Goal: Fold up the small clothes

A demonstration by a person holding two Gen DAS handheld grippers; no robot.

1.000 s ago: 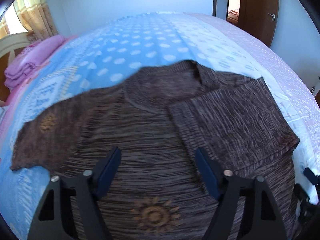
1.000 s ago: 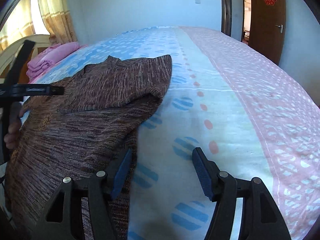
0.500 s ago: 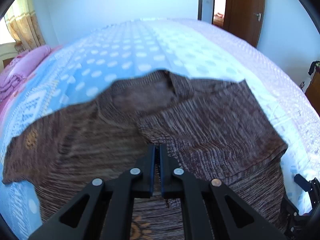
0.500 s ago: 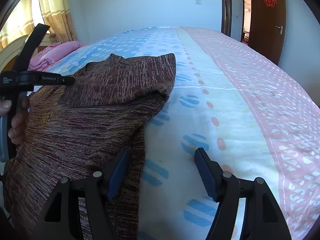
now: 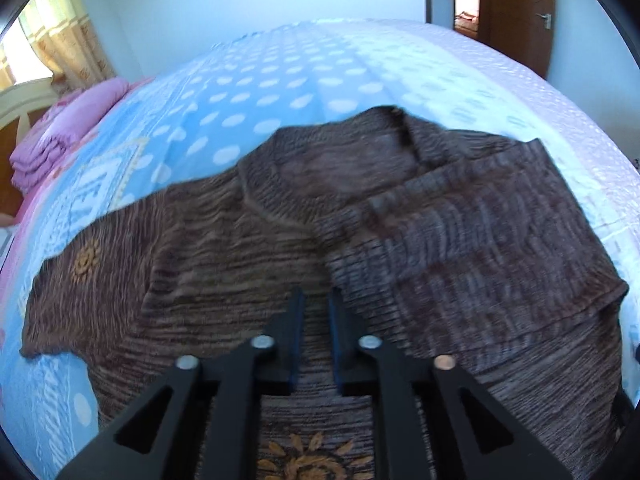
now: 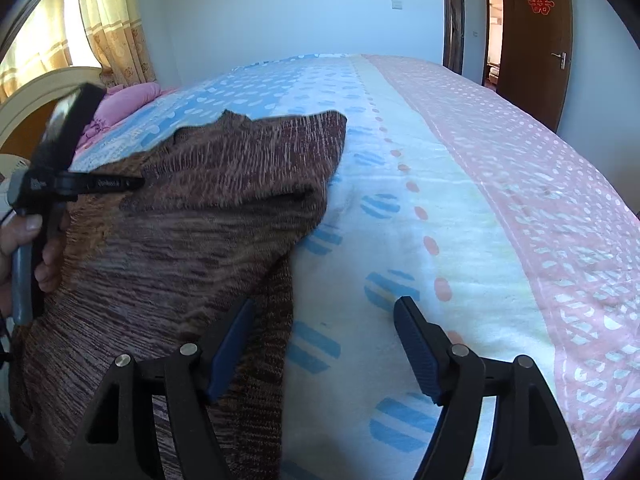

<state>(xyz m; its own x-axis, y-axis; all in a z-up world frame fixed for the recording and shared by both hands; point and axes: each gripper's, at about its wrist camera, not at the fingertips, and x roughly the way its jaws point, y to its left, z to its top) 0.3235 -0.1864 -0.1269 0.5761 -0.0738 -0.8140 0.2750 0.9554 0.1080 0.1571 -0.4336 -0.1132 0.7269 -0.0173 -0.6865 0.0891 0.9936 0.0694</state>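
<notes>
In the left wrist view, the left gripper (image 5: 316, 312), wide open a second ago and then pressed shut, now has only a narrow gap between its fingers and holds nothing that I can see; it hovers over the brown sweater (image 5: 248, 280), which lies on the bed (image 5: 304, 80) with its right sleeve already folded in. In the right wrist view, the right gripper (image 6: 324, 344) stays wide open and empty at the sweater's right edge, so I judge the left sleeve is folded next.

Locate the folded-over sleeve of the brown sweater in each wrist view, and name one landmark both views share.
Left wrist: the sleeve lies right of centre, folded across the sweater's body.
Right wrist: the sleeve sits upper left of centre, its end toward the pink stripe.
Shared landmark: the pink blanket by the headboard.
</notes>
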